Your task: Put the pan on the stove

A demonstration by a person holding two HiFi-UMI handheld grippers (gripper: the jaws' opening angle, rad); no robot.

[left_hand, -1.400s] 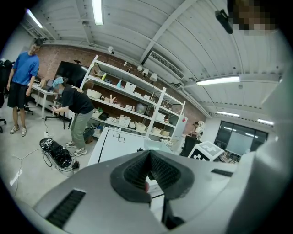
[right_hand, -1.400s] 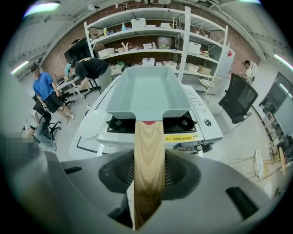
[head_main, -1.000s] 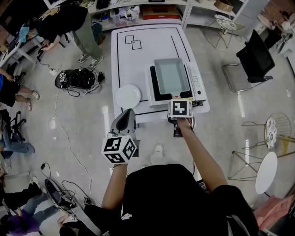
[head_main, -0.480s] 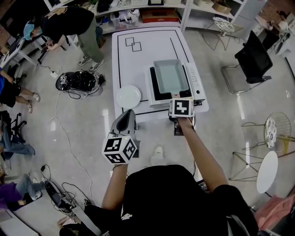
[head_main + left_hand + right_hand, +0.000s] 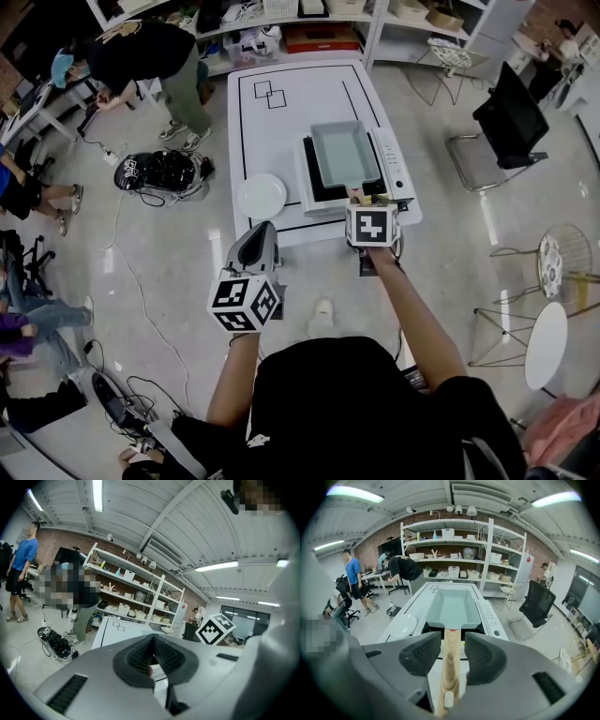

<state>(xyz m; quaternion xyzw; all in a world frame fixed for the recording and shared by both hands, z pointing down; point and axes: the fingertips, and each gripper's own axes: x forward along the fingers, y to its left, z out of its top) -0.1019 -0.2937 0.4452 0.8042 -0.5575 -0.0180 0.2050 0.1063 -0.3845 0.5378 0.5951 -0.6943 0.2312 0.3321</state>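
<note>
The pale blue-grey rectangular pan sits on the black-topped stove on the white table. Its wooden handle points toward me. My right gripper is at the table's near edge, and the handle runs between its jaws. In the right gripper view, the right gripper stands open: a gap shows between each pad and the wood. My left gripper hovers off the table's front left, over the floor. In the left gripper view, the left gripper has its pads together with nothing held.
A white plate lies on the table left of the stove. Shelves line the back wall. A black chair stands to the right, and a black bag and cables lie on the floor at left. People stand at the far left.
My right gripper has drawn back a little along the handle toward me. The pan stays on the stove and the left gripper has not moved.
</note>
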